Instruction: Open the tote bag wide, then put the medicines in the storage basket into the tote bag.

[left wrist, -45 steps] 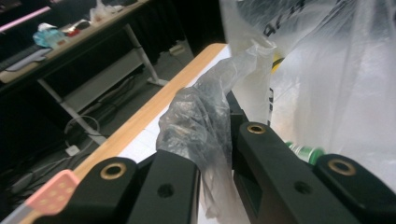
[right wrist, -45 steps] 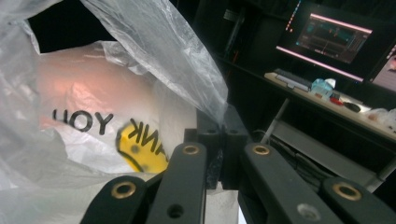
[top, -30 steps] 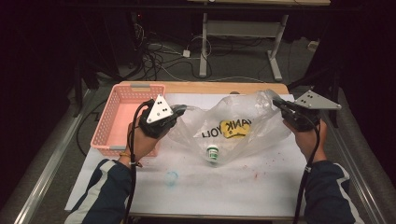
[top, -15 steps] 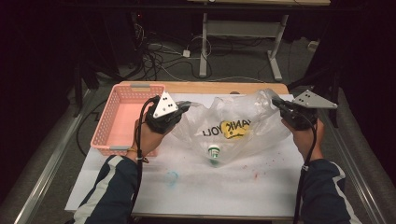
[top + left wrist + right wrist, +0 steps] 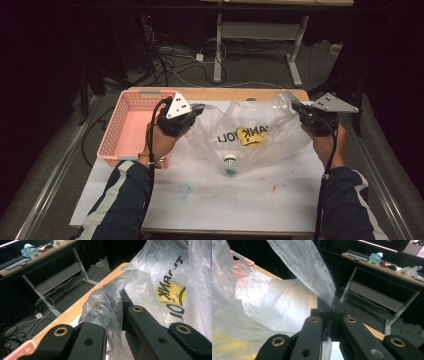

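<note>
A clear plastic bag (image 5: 245, 132) printed with "THANK YOU" and a yellow smiley hangs stretched between both grippers above the table. My left gripper (image 5: 196, 111) is shut on the bag's left handle, and the bunched plastic (image 5: 107, 302) is pinched between its jaws (image 5: 116, 313). At the right, my right gripper (image 5: 296, 106) is shut on the other handle, a thin strip of film (image 5: 312, 267) rising from its jaws (image 5: 331, 307). A small bottle with a white cap and green body (image 5: 230, 164) shows through the bag's lower part, near the table.
A pink plastic basket (image 5: 131, 125) stands at the table's left, just beside my left hand. A white, paint-stained sheet (image 5: 215, 195) covers the wooden table (image 5: 235, 93). Behind the table are a desk frame (image 5: 260, 35) and floor cables (image 5: 170, 55).
My left gripper has moved a little right and away from the person, carrying its handle. The right gripper and the bag's right side have hardly moved.
</note>
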